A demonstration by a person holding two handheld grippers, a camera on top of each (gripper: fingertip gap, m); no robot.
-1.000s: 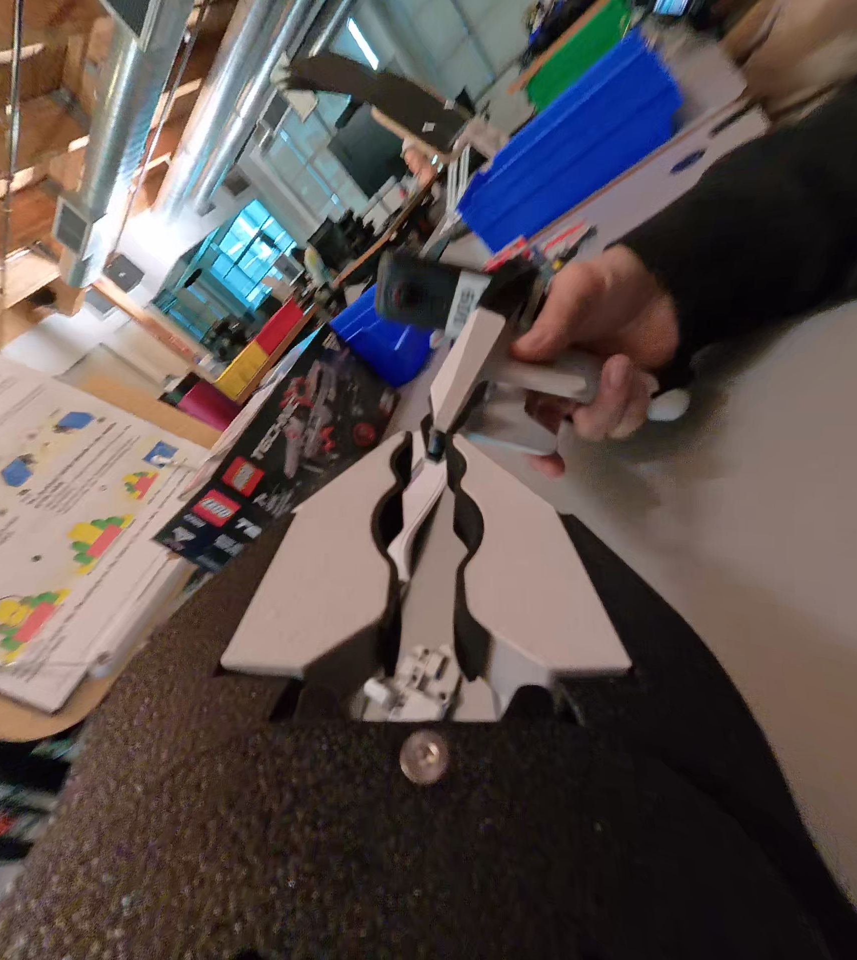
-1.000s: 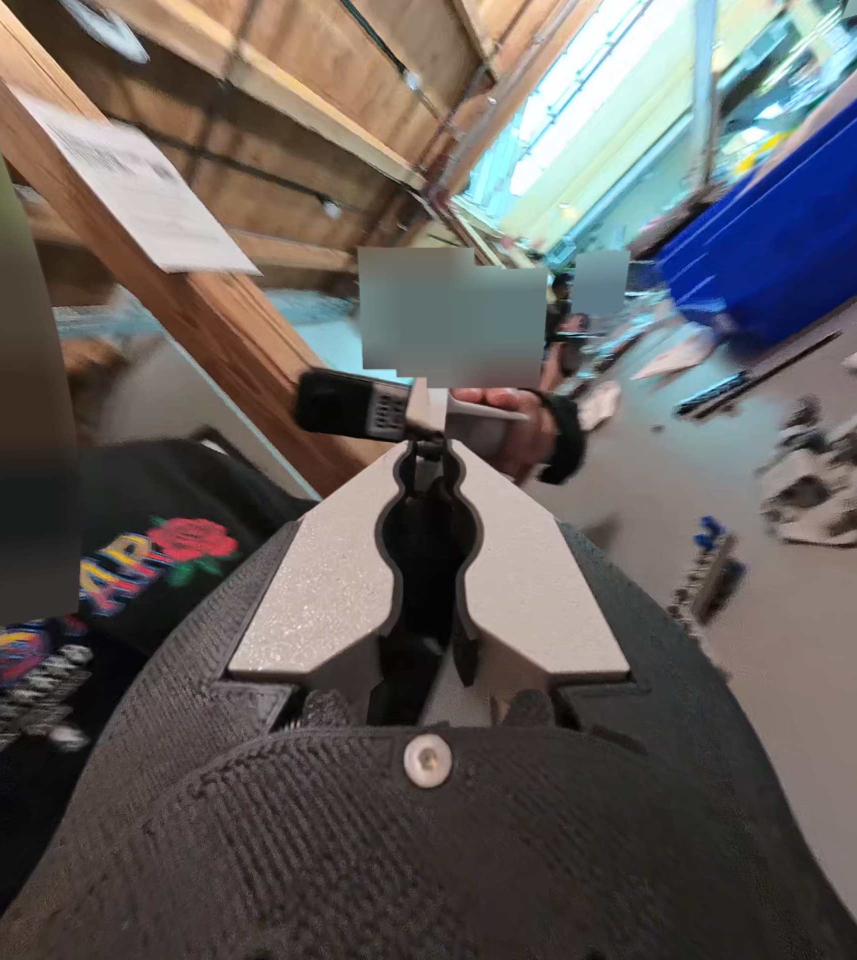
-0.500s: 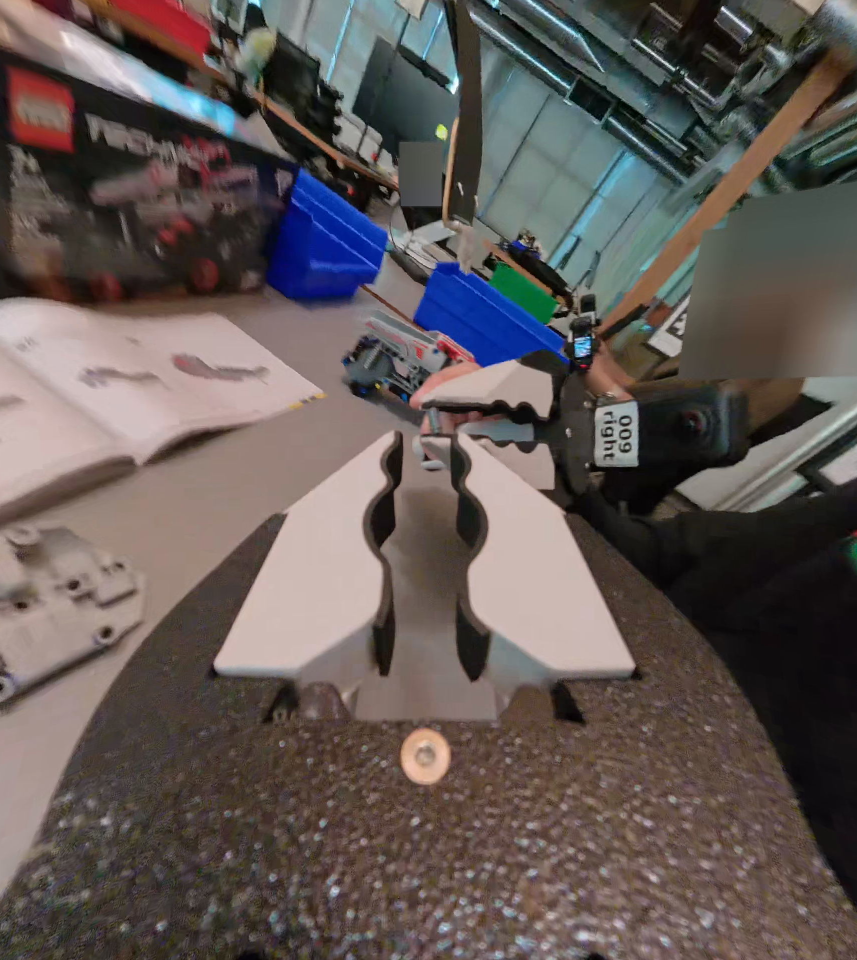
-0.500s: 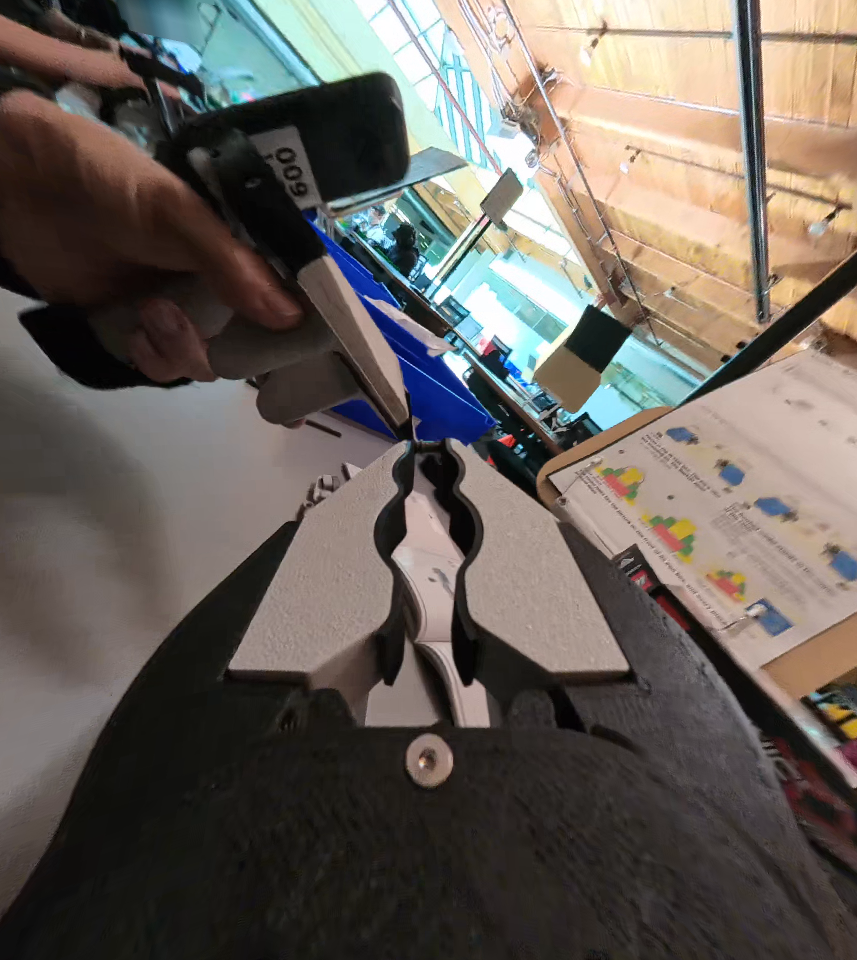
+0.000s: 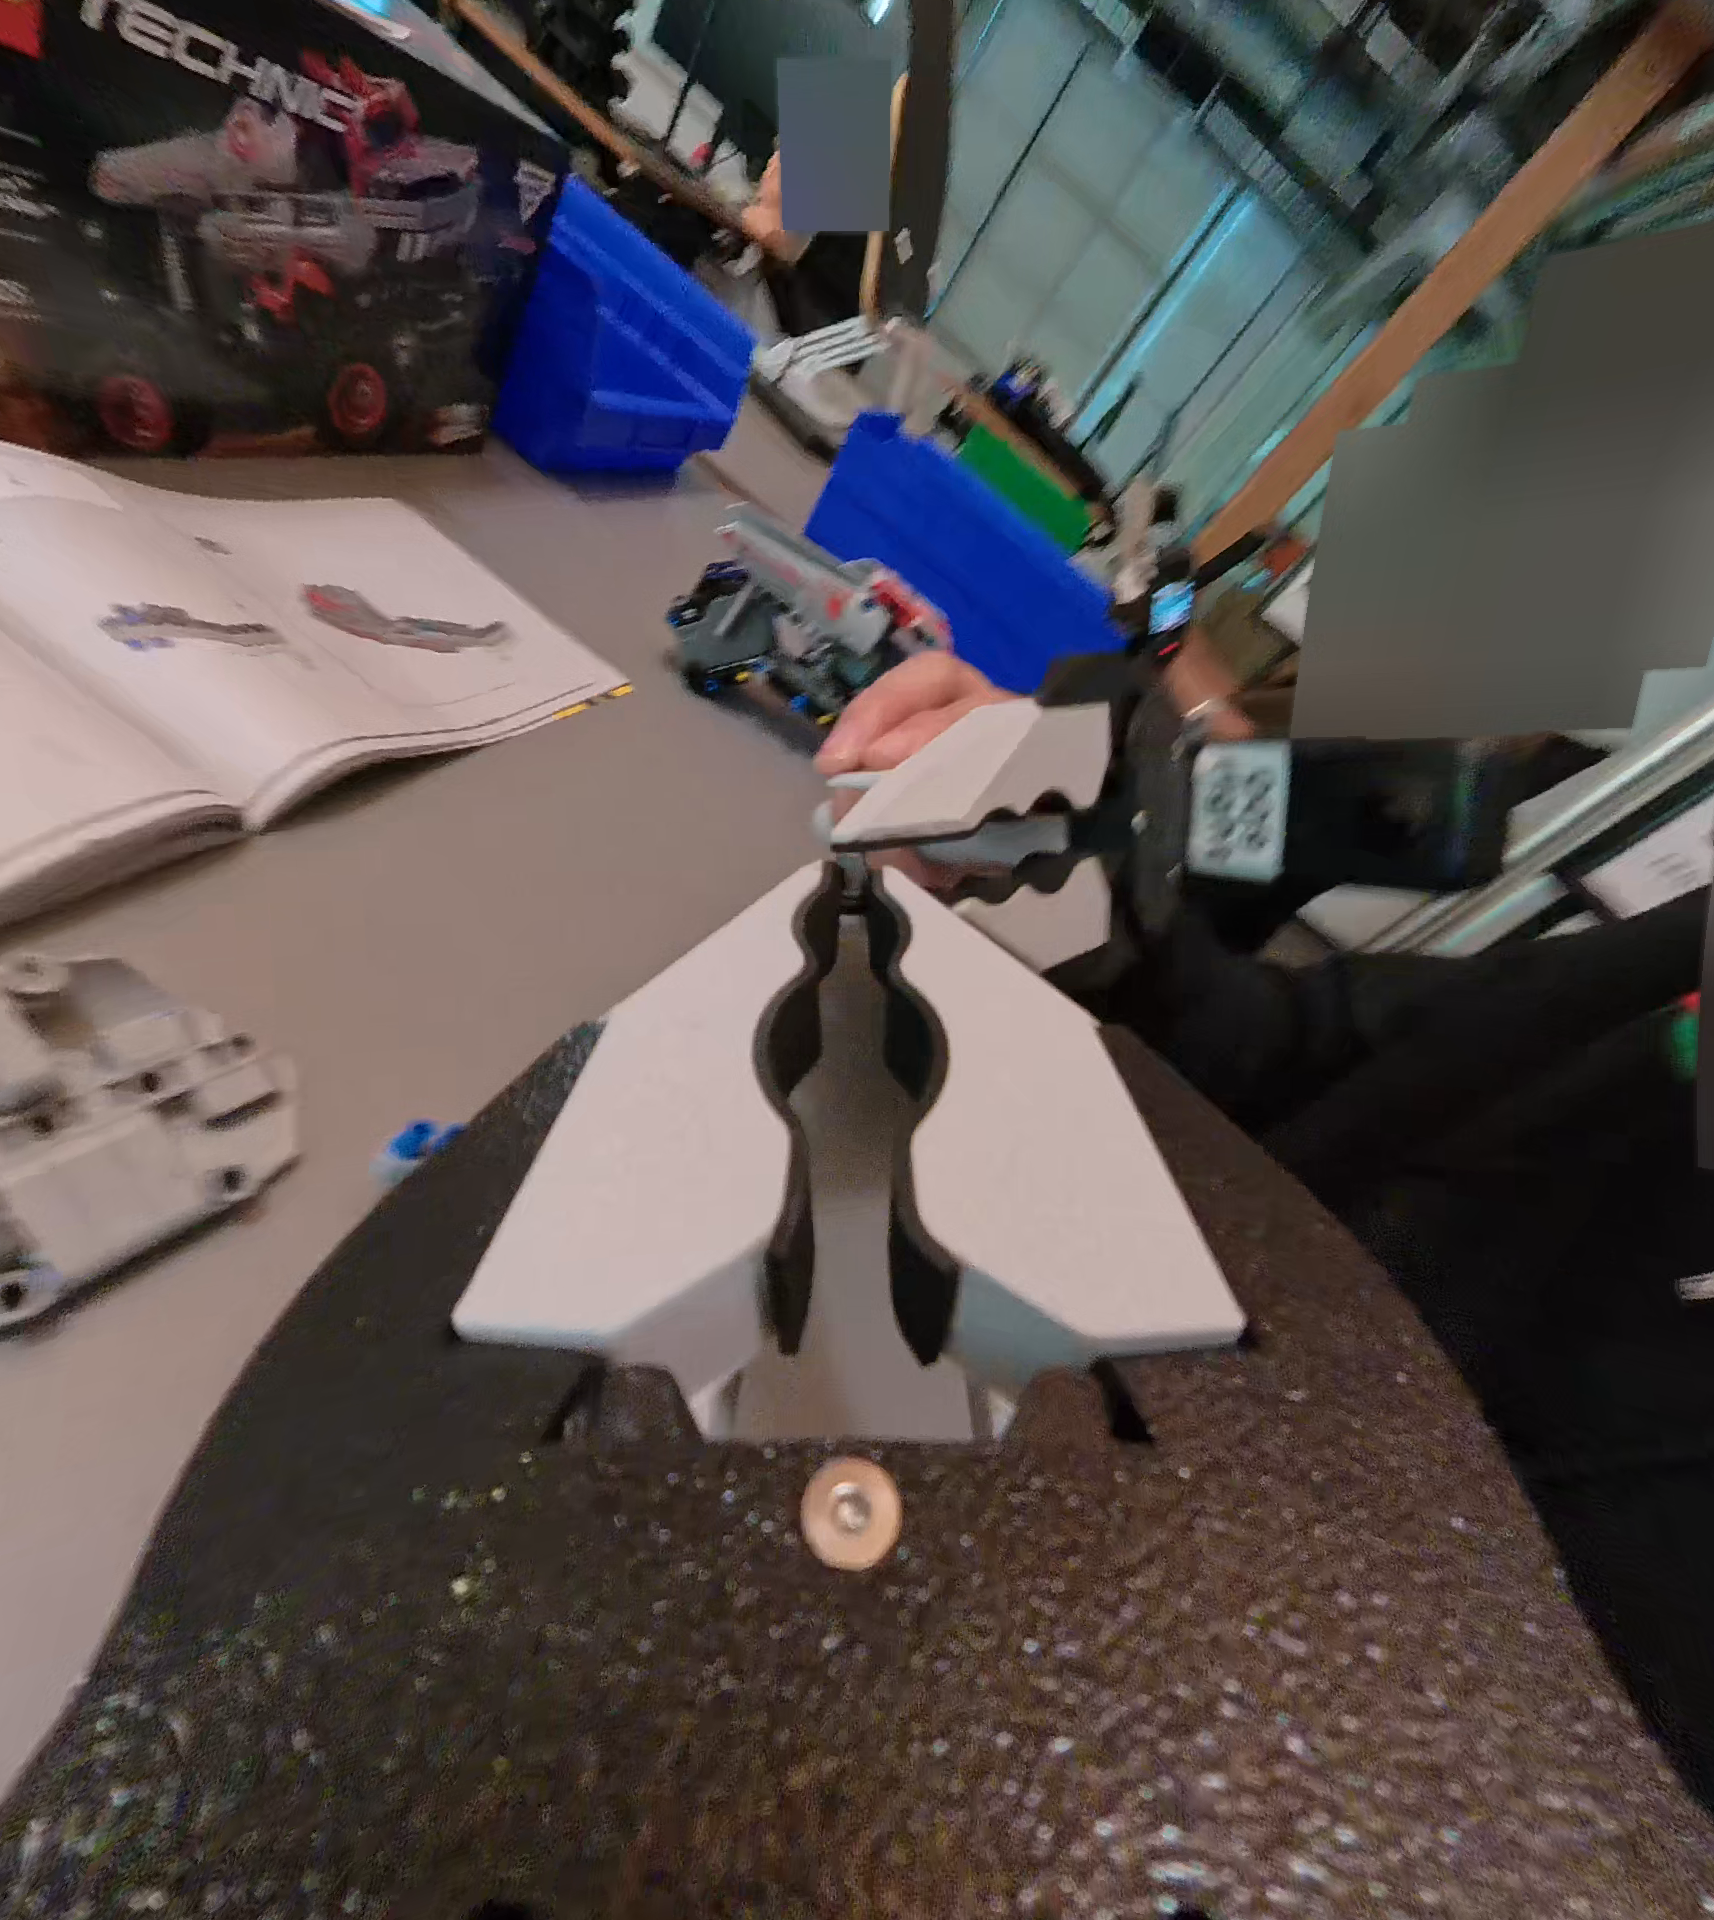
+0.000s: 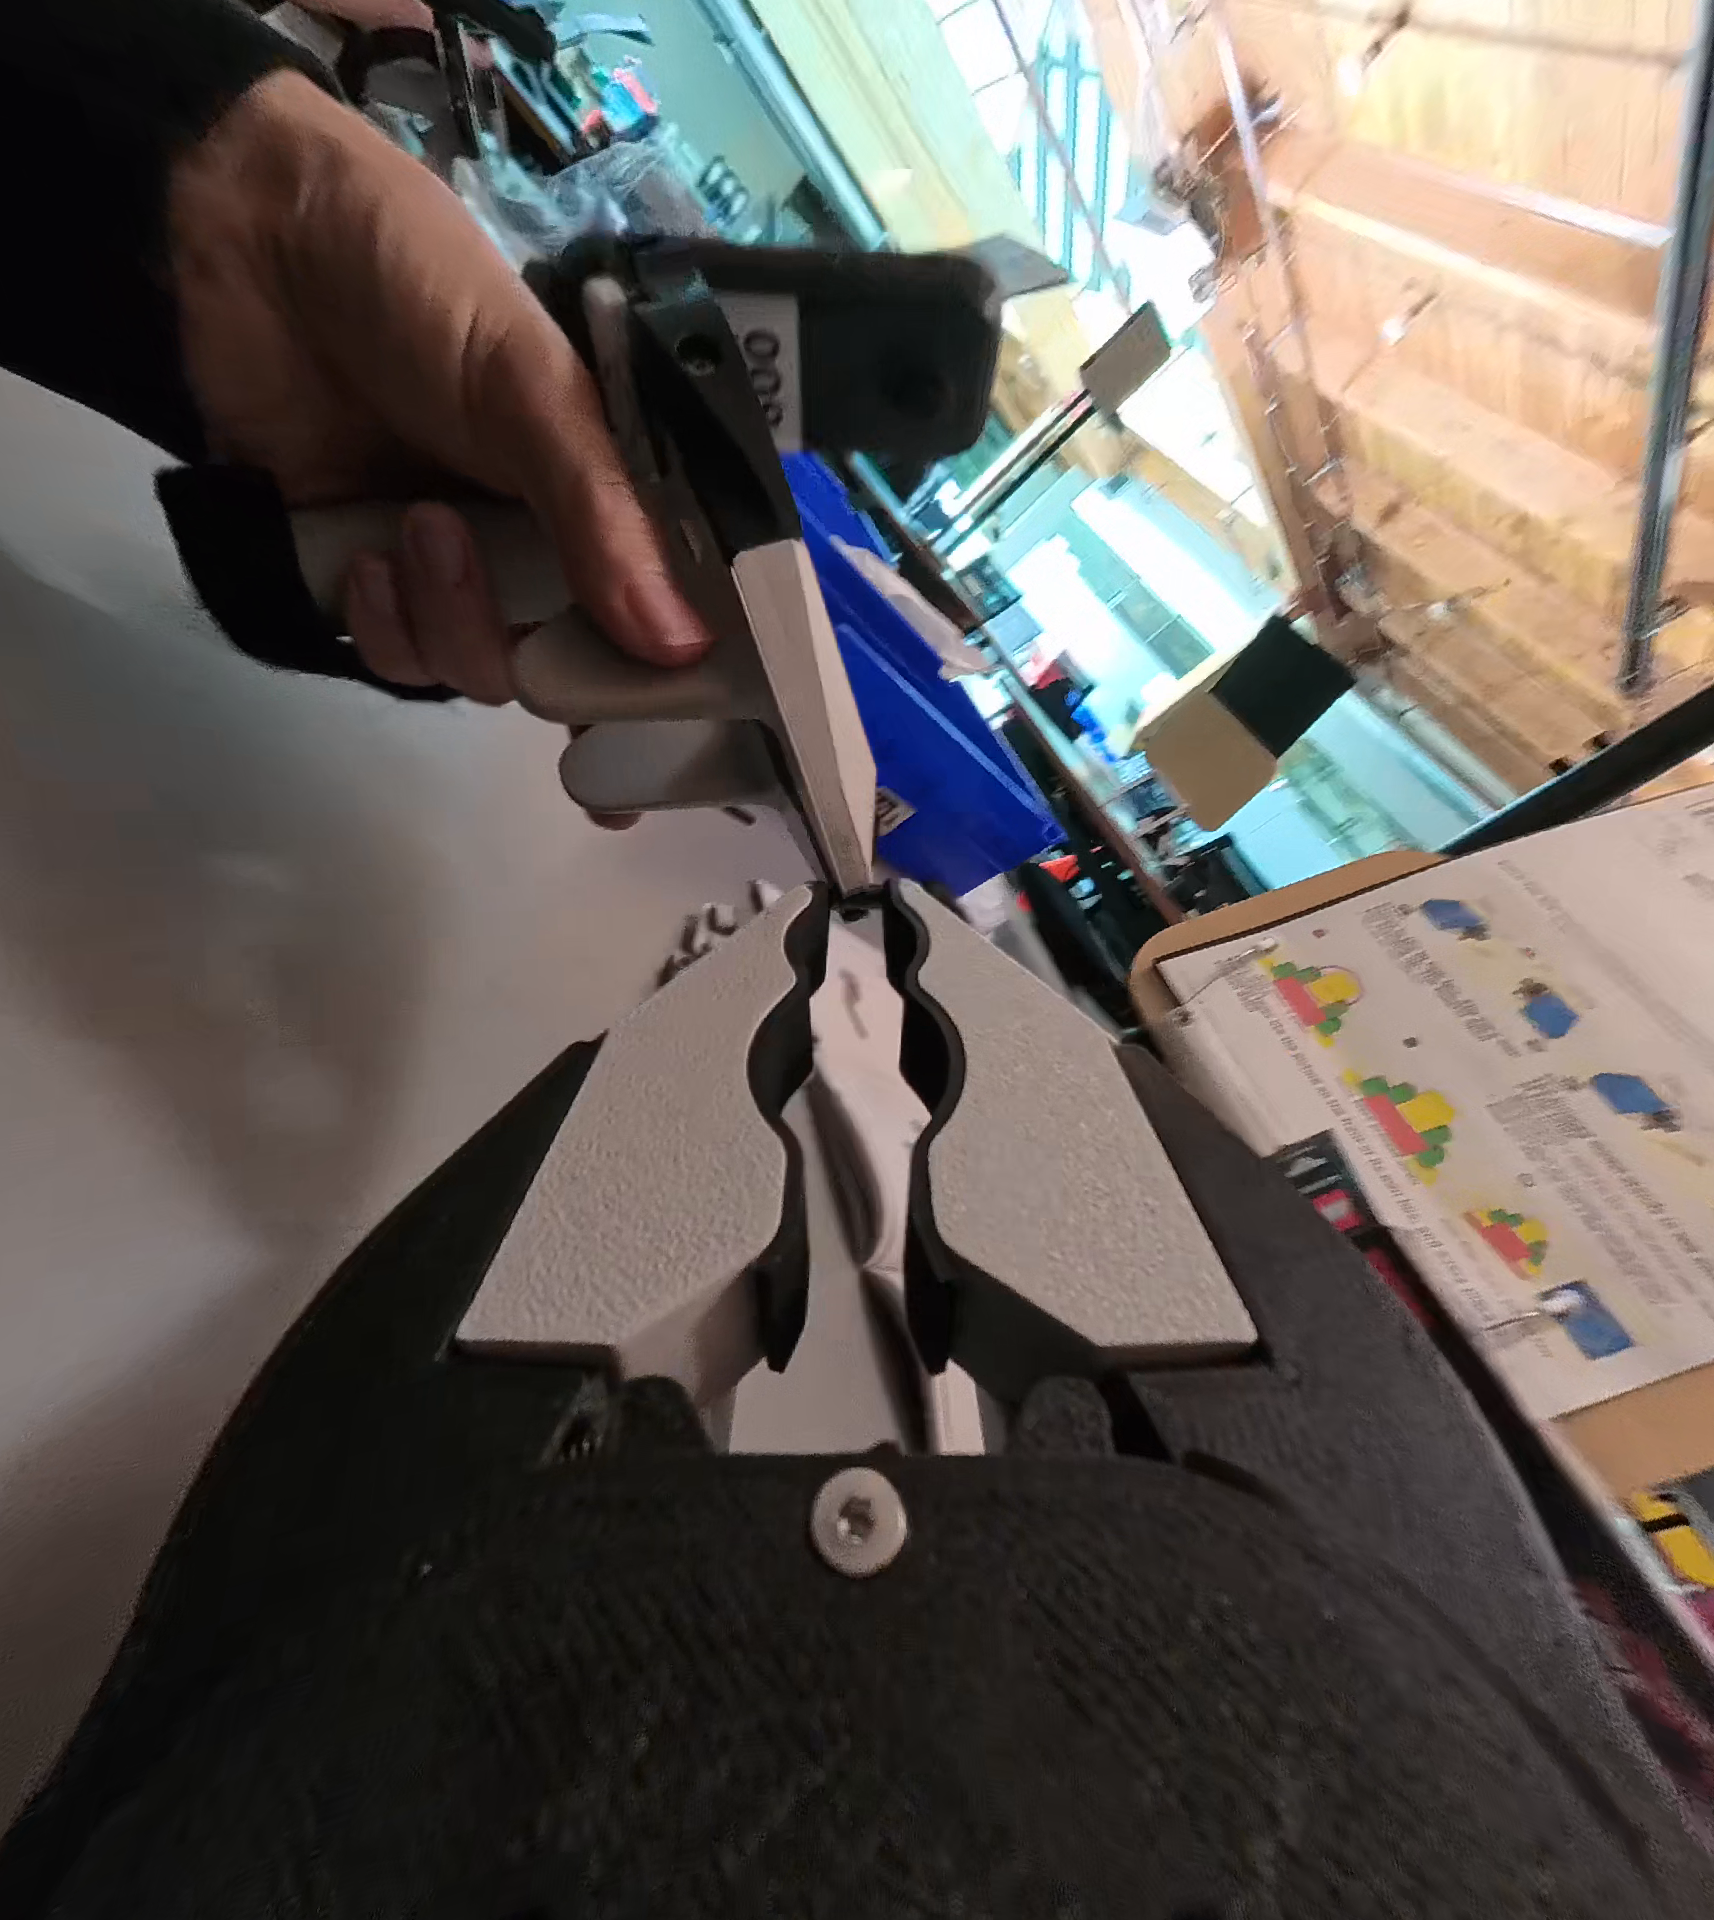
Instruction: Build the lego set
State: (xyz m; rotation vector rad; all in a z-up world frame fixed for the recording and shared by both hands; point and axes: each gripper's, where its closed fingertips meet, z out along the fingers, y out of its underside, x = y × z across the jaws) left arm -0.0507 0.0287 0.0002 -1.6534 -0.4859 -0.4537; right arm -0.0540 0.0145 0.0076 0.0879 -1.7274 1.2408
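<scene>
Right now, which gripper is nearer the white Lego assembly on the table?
Left. The left gripper lies just beside the white Lego assembly; the right gripper is farther right.

Workshop hall, daylit.
Grey surface (image 5: 437, 935); blue bins (image 5: 614, 353) along its far edge. Timber ceiling (image 6: 1518, 260) overhead, wooden post (image 5: 1455, 270), bright glazed windows (image 6: 1123, 582) at the back.

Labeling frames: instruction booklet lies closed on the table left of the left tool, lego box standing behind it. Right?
No: the instruction booklet is open, not closed, as the left wrist view shows. It does lie on the table left of the left tool, with the lego box standing behind it.
</scene>
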